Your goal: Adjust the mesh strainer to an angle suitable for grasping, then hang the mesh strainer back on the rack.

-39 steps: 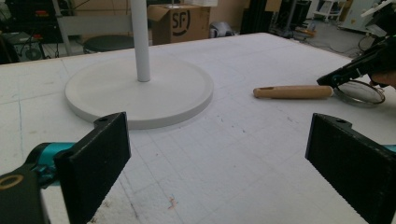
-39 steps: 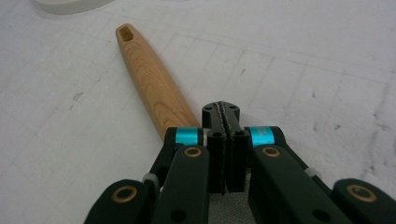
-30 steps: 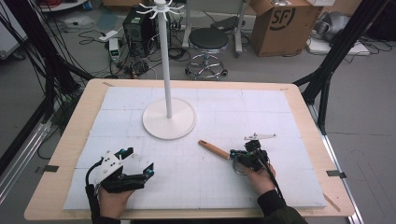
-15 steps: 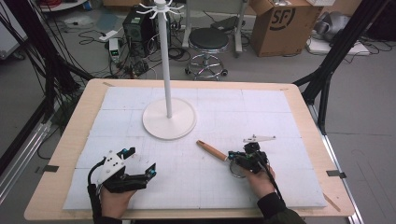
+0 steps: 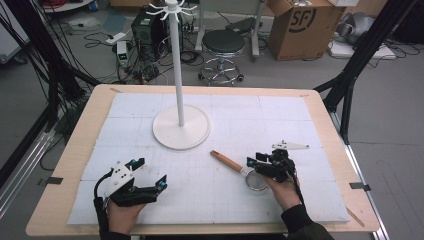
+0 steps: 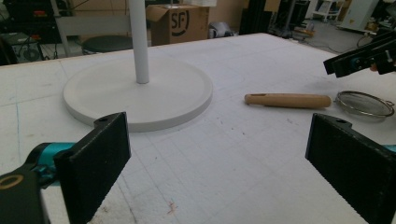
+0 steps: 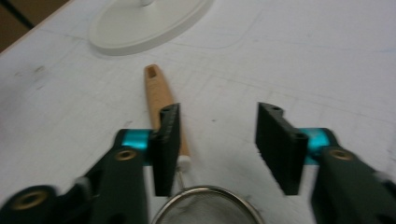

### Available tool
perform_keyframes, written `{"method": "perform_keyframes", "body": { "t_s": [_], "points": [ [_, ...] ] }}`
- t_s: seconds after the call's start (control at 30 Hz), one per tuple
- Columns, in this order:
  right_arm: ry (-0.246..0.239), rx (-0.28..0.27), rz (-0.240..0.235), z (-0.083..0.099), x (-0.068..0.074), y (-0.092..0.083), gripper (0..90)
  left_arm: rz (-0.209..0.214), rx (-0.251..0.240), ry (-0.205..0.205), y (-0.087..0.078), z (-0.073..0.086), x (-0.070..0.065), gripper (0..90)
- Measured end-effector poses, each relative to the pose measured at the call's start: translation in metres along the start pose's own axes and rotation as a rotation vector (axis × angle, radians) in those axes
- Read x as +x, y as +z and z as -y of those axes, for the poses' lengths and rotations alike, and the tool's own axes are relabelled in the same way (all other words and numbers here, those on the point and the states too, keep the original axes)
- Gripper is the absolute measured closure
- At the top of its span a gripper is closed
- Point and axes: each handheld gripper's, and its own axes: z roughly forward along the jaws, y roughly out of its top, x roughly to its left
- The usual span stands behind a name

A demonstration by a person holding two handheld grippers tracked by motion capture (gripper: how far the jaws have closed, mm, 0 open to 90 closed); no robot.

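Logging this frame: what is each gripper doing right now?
Left gripper: open, holding nothing.
Right gripper: open, empty, above the strainer.

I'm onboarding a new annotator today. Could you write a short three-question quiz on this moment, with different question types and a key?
1. True or false: the right gripper is shut on the strainer.
2. What stands on the white mat beyond the strainer's wooden handle? A) white stand B) bowl C) kettle
3. Fill in: the left gripper has its jaws ____.

Key: 1 false, its jaws are open above it; 2 A; 3 open.
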Motion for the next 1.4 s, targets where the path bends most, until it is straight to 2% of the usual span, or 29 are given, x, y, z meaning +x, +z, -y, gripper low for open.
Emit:
{"method": "perform_keyframes", "body": {
  "t_s": [0.13, 0.17, 0.27, 0.3, 0.57, 0.77, 1.0, 1.13, 1.4],
  "points": [
    [-0.037, 0.013, -0.058, -0.005, 0.004, 0.005, 40.1, -0.001, -0.001, -0.002, 0.001, 0.000, 0.001, 7.2],
    [-0.037, 0.035, -0.071, -0.007, 0.005, 0.006, 39.5, -0.001, 0.000, -0.001, 0.001, 0.000, 0.000, 7.2],
    [-0.053, 0.085, -0.089, -0.014, 0.010, 0.011, 39.5, -0.001, 0.000, 0.001, 0.001, 0.000, 0.000, 7.2],
    [-0.063, 0.087, -0.088, -0.015, 0.010, 0.012, 39.7, -0.001, -0.001, 0.000, 0.000, 0.000, 0.000, 7.2],
    [-0.049, 0.157, -0.119, -0.015, 0.010, 0.026, 43.2, 0.005, 0.002, 0.001, 0.001, 0.000, 0.000, 7.2],
    [-0.098, 0.233, -0.101, -0.015, 0.017, 0.039, 45.9, 0.004, -0.001, 0.001, 0.001, 0.000, 0.000, 7.2],
    [-0.106, 0.288, -0.091, -0.014, 0.020, 0.047, 49.3, 0.006, -0.002, 0.002, 0.001, 0.000, 0.000, 7.2],
    [-0.119, 0.296, -0.097, -0.014, 0.022, 0.049, 51.3, 0.008, 0.000, 0.002, 0.001, 0.000, 0.000, 7.2],
    [-0.176, 0.320, -0.057, -0.014, 0.029, 0.052, 53.2, 0.013, 0.001, -0.003, 0.002, 0.000, 0.000, 7.2]
  ]
}}
